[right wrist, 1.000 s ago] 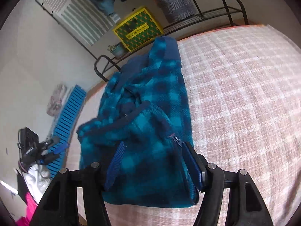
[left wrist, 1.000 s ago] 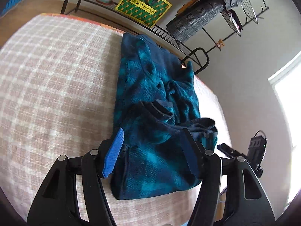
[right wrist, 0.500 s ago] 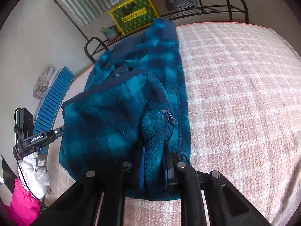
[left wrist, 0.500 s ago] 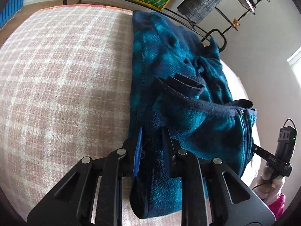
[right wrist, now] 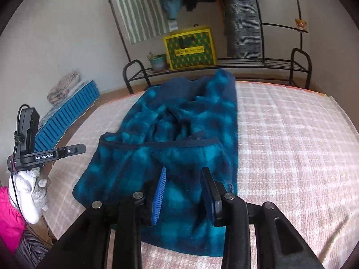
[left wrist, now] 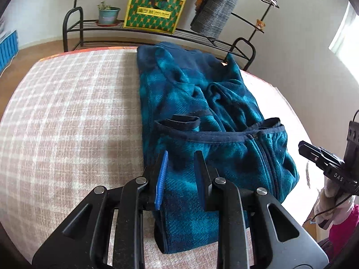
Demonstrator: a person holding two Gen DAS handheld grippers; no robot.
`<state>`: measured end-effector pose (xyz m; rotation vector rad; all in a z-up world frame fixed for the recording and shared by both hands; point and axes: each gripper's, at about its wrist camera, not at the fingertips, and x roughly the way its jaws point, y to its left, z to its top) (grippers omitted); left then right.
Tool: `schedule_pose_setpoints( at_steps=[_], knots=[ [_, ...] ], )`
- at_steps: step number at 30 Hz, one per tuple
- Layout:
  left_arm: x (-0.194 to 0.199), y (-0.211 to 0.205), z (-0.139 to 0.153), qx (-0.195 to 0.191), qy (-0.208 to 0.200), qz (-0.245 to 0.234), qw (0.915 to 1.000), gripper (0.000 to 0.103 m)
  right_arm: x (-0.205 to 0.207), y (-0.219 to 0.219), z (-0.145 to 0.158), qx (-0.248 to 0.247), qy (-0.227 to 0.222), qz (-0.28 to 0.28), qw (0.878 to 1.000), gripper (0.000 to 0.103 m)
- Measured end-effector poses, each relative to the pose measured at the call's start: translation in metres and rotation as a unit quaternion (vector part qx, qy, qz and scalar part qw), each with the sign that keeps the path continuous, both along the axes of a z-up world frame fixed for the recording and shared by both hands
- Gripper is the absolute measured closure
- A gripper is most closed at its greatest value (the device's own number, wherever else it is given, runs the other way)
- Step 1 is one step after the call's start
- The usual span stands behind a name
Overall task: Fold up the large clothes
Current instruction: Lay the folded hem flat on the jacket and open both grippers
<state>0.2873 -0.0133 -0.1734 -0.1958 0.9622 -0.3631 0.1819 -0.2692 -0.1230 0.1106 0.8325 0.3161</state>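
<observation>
A pink-and-white checked bed cover (left wrist: 67,116) fills the frame's left; a folded teal plaid fleece (left wrist: 202,103) lies right of centre.

Home bedroom: clothes rack (right wrist: 242,15), potted plant (left wrist: 108,15).

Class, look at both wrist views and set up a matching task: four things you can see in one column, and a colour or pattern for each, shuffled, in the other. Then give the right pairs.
Things:
1. fleece jacket
2. bedcover
3. box on the rack
4. glove on the person's left hand

Colours:
A. yellow and green pattern
B. white and grey
C. teal and navy check
D. pale pink and white check

Pairs: 1-C, 2-D, 3-A, 4-B
</observation>
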Motion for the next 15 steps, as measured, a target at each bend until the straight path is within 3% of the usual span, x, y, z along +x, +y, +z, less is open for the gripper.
schedule_pose_setpoints(
  at_steps=[4, 8, 9, 11, 15],
  knots=[
    [0.022, -0.015, -0.019, -0.021, 0.032, 0.004, 0.9993, 0.081, 0.023, 0.023, -0.019, -0.014, 0.022, 0.014, 1.0, 0.073],
    [0.037, -0.029, -0.047, 0.019, 0.044, -0.008, 0.9988, 0.08, 0.047, 0.024, -0.037, -0.025, 0.044, -0.008, 0.999, 0.077],
    [0.036, -0.03, -0.051, 0.019, 0.028, -0.01, 0.9994, 0.08, 0.054, 0.024, -0.046, -0.036, 0.059, -0.014, 0.997, 0.077],
    [0.033, -0.031, -0.052, 0.021, 0.02, -0.012, 0.9995, 0.079, 0.062, 0.025, -0.07, -0.047, 0.098, -0.019, 0.994, 0.077],
    [0.034, -0.021, -0.041, -0.005, 0.041, -0.013, 0.9991, 0.079, 0.063, 0.034, -0.062, -0.068, 0.089, -0.01, 0.994, 0.072]
  ],
)
